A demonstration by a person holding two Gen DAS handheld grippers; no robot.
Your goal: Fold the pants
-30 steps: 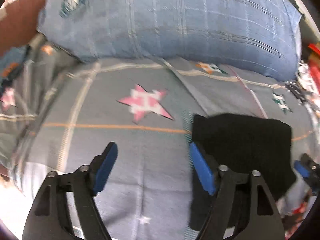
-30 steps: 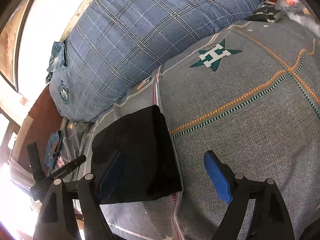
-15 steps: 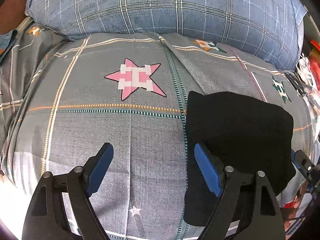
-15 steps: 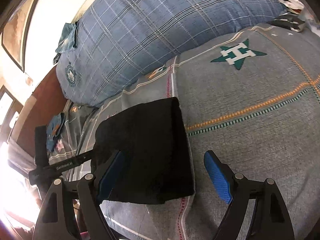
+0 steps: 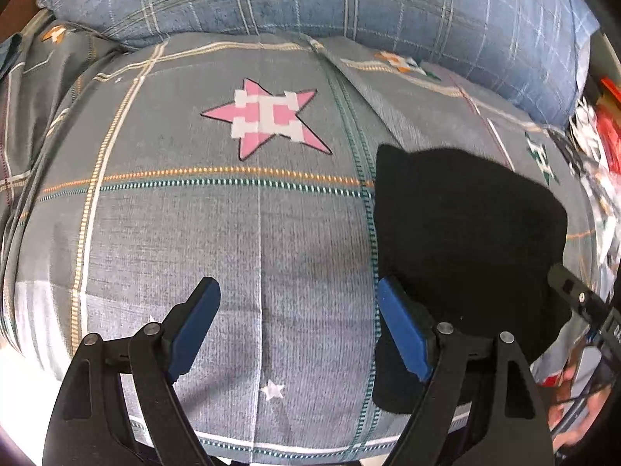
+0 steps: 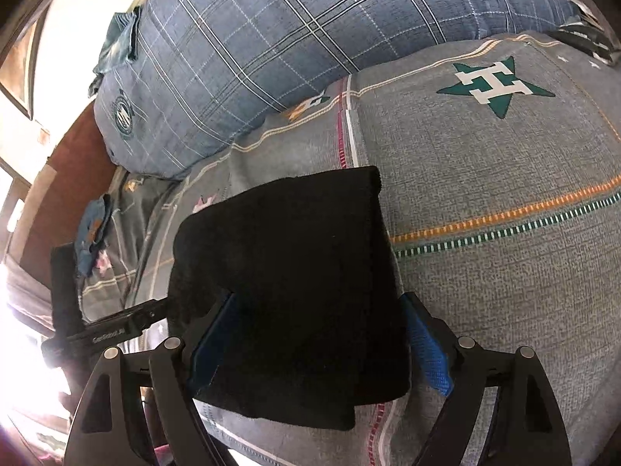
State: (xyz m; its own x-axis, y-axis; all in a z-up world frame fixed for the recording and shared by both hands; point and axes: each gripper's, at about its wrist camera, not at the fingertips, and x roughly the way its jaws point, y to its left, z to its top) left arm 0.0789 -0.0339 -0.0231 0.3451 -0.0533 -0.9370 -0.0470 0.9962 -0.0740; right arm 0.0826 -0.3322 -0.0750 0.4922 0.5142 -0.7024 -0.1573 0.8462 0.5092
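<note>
Pants (image 5: 465, 240) lie already folded into a thick, soft black rectangle on the grey patterned bedspread (image 5: 233, 240), just right of the left gripper (image 5: 299, 318) — wide open, gripping nothing, its right finger against the cloth's edge. From the right wrist, the pants (image 6: 295, 279) sit between the right gripper's (image 6: 318, 349) spread, empty jaws, whose pads flank the bundle. Folding looks nearly finished — perhaps only tidying remains.
</note>
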